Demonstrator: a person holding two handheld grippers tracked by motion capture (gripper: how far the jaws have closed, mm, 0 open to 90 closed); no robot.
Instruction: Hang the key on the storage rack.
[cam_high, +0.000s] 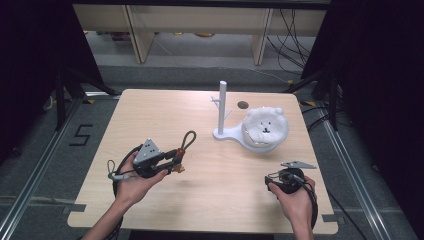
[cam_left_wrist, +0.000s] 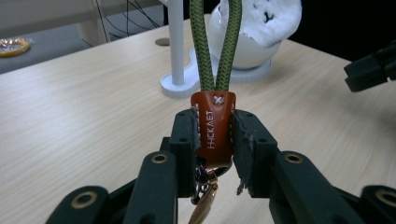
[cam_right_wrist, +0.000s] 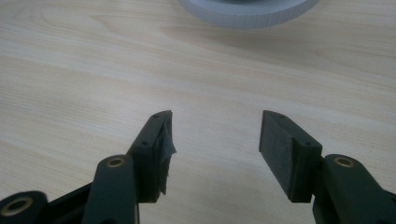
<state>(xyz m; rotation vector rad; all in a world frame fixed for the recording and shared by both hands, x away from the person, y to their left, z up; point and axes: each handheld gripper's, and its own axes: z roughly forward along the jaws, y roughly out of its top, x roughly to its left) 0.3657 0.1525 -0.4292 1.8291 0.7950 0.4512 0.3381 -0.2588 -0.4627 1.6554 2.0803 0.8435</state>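
A keychain strap with a green rope loop (cam_high: 188, 139) and a brown leather tab (cam_left_wrist: 214, 128) is held above the table at the left. My left gripper (cam_high: 176, 161) is shut on the leather tab, with the loop pointing away from it toward the white peg stand (cam_high: 222, 110). A small metal clasp (cam_left_wrist: 205, 200) hangs under the tab. The stand is upright on a white base (cam_high: 227, 134) near the table's middle back. My right gripper (cam_right_wrist: 215, 140) is open over bare wood at the front right, with nothing between its jaws.
A white bowl-shaped dish holding a fluffy white bear-face plush (cam_high: 265, 126) sits right of the stand, on the same base. A small round hole (cam_high: 243, 105) marks the wooden table (cam_high: 165, 112) behind it. Black frame legs and cables stand beyond the far edge.
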